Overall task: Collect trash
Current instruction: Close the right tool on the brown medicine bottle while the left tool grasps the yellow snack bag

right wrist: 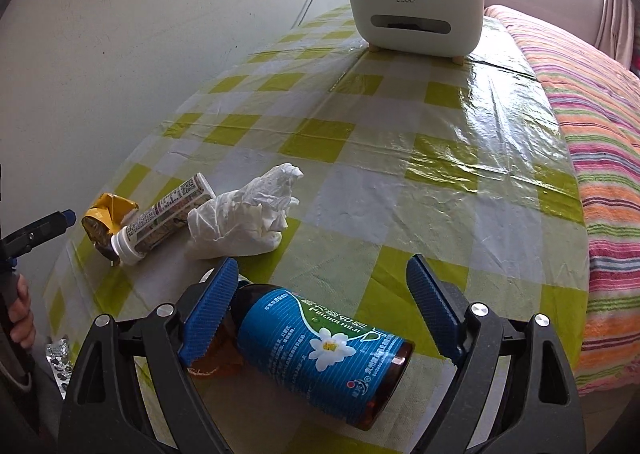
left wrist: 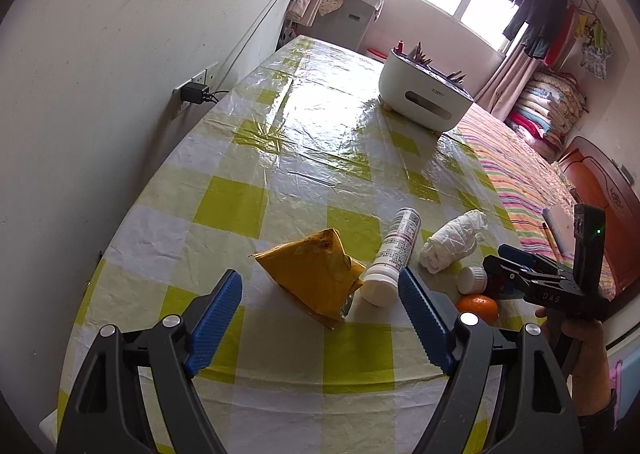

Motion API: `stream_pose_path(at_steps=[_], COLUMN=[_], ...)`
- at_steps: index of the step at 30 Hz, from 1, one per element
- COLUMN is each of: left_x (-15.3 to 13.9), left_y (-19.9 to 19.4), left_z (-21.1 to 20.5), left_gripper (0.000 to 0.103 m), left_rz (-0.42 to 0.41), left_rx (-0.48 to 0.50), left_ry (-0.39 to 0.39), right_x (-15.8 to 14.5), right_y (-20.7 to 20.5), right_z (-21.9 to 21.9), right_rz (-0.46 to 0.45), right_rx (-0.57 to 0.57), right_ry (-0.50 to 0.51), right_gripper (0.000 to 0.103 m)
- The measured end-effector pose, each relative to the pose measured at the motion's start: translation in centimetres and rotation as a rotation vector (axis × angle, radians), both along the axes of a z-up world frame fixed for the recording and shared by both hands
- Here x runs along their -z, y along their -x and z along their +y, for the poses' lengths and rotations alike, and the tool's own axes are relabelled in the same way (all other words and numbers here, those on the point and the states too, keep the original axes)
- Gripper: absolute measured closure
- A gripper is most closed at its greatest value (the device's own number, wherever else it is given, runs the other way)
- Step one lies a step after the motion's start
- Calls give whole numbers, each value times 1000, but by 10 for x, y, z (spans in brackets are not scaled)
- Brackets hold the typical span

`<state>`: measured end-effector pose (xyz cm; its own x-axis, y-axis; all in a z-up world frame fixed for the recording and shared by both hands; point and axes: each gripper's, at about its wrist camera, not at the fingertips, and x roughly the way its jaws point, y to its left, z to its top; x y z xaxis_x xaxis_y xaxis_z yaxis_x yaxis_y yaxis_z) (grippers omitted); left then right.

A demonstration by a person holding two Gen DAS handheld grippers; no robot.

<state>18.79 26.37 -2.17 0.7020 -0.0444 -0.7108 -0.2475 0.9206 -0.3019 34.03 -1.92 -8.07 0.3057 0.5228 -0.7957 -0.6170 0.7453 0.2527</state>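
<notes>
left wrist view: the left gripper (left wrist: 320, 296), jaws spread, hovers near the yellow packet (left wrist: 312, 274); the right gripper (right wrist: 322, 290), also released, straddles the brown bottle (right wrist: 320, 354).

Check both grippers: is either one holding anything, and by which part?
Nothing is held. The left gripper is open in front of the yellow packet; the right gripper is open around the brown bottle, not clamped.

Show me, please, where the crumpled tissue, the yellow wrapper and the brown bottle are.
crumpled tissue (right wrist: 240, 219), right wrist view, middle of the wad.
yellow wrapper (left wrist: 316, 274), left wrist view, its front face.
brown bottle (right wrist: 320, 342), right wrist view, its blue label.
</notes>
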Motion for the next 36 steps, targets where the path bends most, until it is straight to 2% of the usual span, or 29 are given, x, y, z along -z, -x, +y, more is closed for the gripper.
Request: stream_pose_path(at_steps=[4, 7, 9, 11, 12, 13, 17, 18, 19, 28, 33, 34, 35, 36], left_x=[3, 5, 5, 6, 6, 7, 9, 10, 10, 23, 35, 35, 35, 35], left_y=[-3, -4, -4, -5, -5, -5, -7, -7, -8, -18, -27, -28, -29, -29], left_z=[-2, -5, -7, -7, -8, -8, -9, -8, -7, 2, 0, -2, -3, -5], left_gripper=[25, 25, 25, 25, 25, 25, 25, 25, 25, 25, 26, 33, 46, 54], left_rz=[17, 25, 25, 27, 29, 31, 43, 45, 47, 82, 97, 92, 89, 91], left_rx=[2, 4, 7, 9, 10, 12, 10, 8, 5, -58, -81, -80, -73, -66], left_ry=[-6, -11, -17, -20, -21, -24, -25, -20, -16, -6, -22, -23, -26, -32], right_x=[-5, -3, -3, -4, -2, 1, 6, 5, 3, -34, -61, -64, -67, -69], right_y=[18, 35, 43, 47, 49, 51, 59, 59, 60, 93, 129, 135, 141, 147], right_z=[0, 6, 5, 1, 0, 0, 0, 0, -2, -8, -16, -19, -22, -26], right_rz=[-16, -52, -61, -44, -43, -38, -50, -50, -58, -132, -171, -173, -177, -178], right_rx=[-68, -131, -159, -168, -177, -186, -180, -163, -143, -5, 44, 52, 64, 76], right_ry=[22, 108, 113, 101, 112, 127, 159, 158, 153, 17, -128, -165, -196, -228], right_gripper=[18, 18, 19, 28, 40, 47, 52, 61, 62, 62, 62, 62, 62, 62])
